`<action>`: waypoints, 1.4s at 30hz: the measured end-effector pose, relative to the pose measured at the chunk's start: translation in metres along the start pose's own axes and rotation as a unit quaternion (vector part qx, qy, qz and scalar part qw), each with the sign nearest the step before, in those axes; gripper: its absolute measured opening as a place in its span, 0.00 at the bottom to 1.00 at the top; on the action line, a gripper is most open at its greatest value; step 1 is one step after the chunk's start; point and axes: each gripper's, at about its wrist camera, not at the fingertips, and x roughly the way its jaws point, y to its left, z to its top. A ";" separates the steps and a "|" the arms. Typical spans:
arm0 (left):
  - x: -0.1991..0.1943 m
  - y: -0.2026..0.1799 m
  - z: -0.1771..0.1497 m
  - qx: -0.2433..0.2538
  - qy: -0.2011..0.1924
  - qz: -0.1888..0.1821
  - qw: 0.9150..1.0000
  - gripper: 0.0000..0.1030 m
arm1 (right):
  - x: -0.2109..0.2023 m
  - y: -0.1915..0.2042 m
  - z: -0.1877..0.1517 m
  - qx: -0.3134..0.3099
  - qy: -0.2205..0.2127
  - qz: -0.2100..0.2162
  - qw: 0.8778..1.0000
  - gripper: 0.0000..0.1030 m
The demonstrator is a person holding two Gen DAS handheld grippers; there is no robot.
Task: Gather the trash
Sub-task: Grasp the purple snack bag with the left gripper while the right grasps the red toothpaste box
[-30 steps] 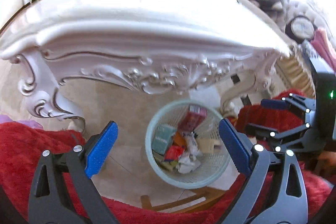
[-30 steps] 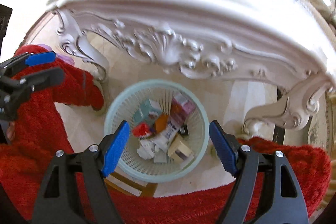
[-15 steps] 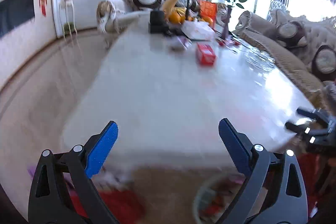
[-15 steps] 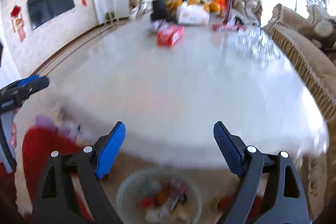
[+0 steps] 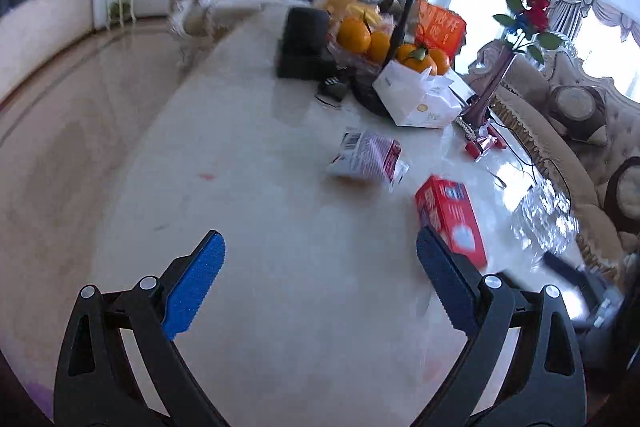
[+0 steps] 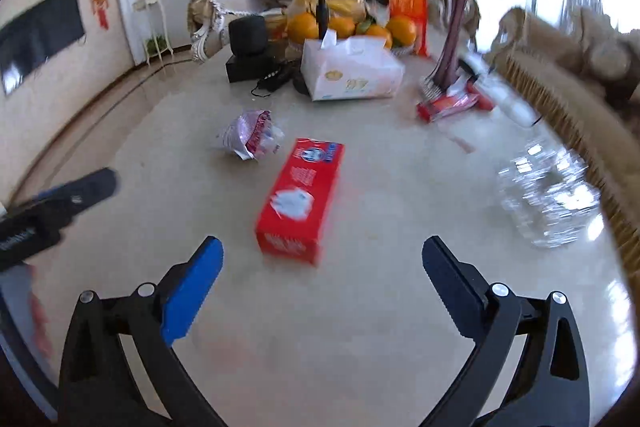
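Observation:
A red box [image 6: 302,197] lies on the marble table [image 6: 380,307] just ahead of my right gripper [image 6: 322,267], which is open and empty. A crumpled white-and-red wrapper [image 6: 250,135] lies beyond it to the left. In the left wrist view the same red box [image 5: 450,223] sits by the right fingertip and the wrapper [image 5: 366,159] lies farther ahead. My left gripper [image 5: 318,263] is open and empty above the table [image 5: 280,307]. It also shows at the left edge of the right wrist view [image 6: 60,211].
At the far end stand a white tissue box [image 6: 350,69], oranges [image 6: 340,25], a black speaker [image 6: 248,37], a rose vase [image 6: 456,27] and red packets [image 6: 450,103]. A clear plastic bottle [image 6: 548,195] lies at the right. Sofas border the table.
Both grippers have risen from over the trash basket under the table and moved forward over the tabletop. The basket is out of view. Both stay open.

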 end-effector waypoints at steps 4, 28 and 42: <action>0.044 -0.013 0.030 0.025 0.026 0.013 0.999 0.91 | 0.022 0.016 0.007 -0.022 0.016 -0.003 1.000 0.93; 0.160 -0.078 0.059 0.151 0.066 0.084 0.983 0.91 | 0.057 -0.040 0.026 -0.114 0.066 0.053 0.990 0.93; 0.174 -0.076 0.074 0.091 0.073 0.097 0.988 0.91 | 0.060 -0.023 0.015 -0.153 0.050 0.045 0.986 0.93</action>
